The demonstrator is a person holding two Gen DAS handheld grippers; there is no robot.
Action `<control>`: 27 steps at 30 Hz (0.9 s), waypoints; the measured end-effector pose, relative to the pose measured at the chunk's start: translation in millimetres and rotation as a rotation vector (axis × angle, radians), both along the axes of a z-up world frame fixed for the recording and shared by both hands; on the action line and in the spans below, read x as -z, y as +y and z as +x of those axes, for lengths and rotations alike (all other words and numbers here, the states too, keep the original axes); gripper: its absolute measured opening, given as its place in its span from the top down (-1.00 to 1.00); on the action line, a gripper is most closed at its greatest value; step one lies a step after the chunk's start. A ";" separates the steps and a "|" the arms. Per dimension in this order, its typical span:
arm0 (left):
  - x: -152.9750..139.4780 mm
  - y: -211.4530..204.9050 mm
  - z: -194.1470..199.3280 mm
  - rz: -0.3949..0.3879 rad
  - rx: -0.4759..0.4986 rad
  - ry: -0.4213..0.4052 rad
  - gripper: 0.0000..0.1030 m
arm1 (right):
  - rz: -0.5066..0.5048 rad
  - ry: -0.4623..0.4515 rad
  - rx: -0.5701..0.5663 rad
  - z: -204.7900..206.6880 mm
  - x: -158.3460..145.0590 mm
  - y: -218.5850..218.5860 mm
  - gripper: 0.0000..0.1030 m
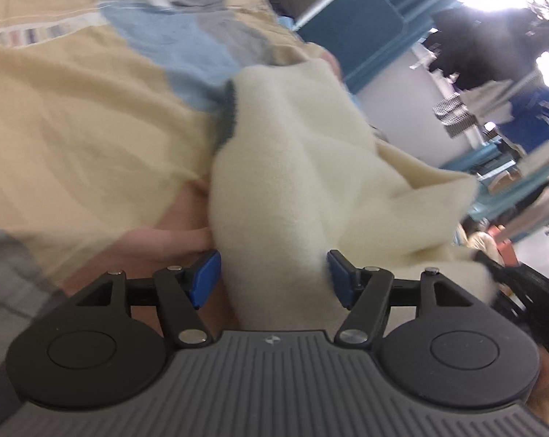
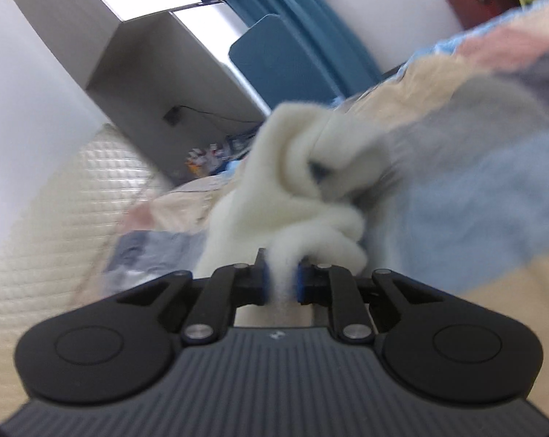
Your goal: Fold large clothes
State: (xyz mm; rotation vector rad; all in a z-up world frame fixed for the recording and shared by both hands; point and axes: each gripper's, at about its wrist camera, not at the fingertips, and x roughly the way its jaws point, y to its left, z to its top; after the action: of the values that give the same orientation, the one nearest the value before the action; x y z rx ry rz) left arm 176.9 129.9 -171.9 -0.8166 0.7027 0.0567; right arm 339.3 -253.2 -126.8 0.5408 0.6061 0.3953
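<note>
My right gripper (image 2: 281, 278) has its blue pads drawn in close, pinching a thin bunch of the cream fleece garment (image 2: 303, 178) between them. From that pinch the fleece rises in soft, rounded folds straight ahead of the fingers, above the patchwork bedspread (image 2: 493, 189) of pale blue, grey, beige and pink. My left gripper (image 1: 272, 278) stands with its jaws spread wide; the same cream fleece (image 1: 292, 167) fills the whole gap, a thick roll running forward between the blue pads (image 1: 205, 276). Whether those pads press the cloth or merely flank it I cannot tell through the blur. A dark trim (image 1: 229, 113) shows along one edge of the fleece further out. Past it the bedspread (image 1: 74, 109) spreads off to the left. Beyond, in the right wrist view, sit a quilted cream mattress edge (image 2: 74, 189), a grey cabinet (image 2: 158, 73) and a teal headboard panel (image 2: 285, 58)
</note>
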 end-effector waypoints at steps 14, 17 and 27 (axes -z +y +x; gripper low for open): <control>-7.1 -13.5 -12.6 0.030 -0.001 0.024 -0.35 | -0.088 0.194 0.007 30.7 49.9 3.8 0.63; -12.1 -17.2 -22.7 0.043 -0.017 0.028 -0.35 | -0.067 0.234 0.020 24.5 48.1 0.5 0.56; -17.6 -47.8 -51.2 0.028 0.055 0.027 -0.36 | 0.067 0.294 -0.035 -35.2 40.4 -8.4 -0.37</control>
State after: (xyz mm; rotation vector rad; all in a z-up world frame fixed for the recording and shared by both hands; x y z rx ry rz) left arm 125.7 82.1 -154.2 -0.7701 0.7480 0.0284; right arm 304.1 -261.6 -167.3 0.6592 0.8888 0.3727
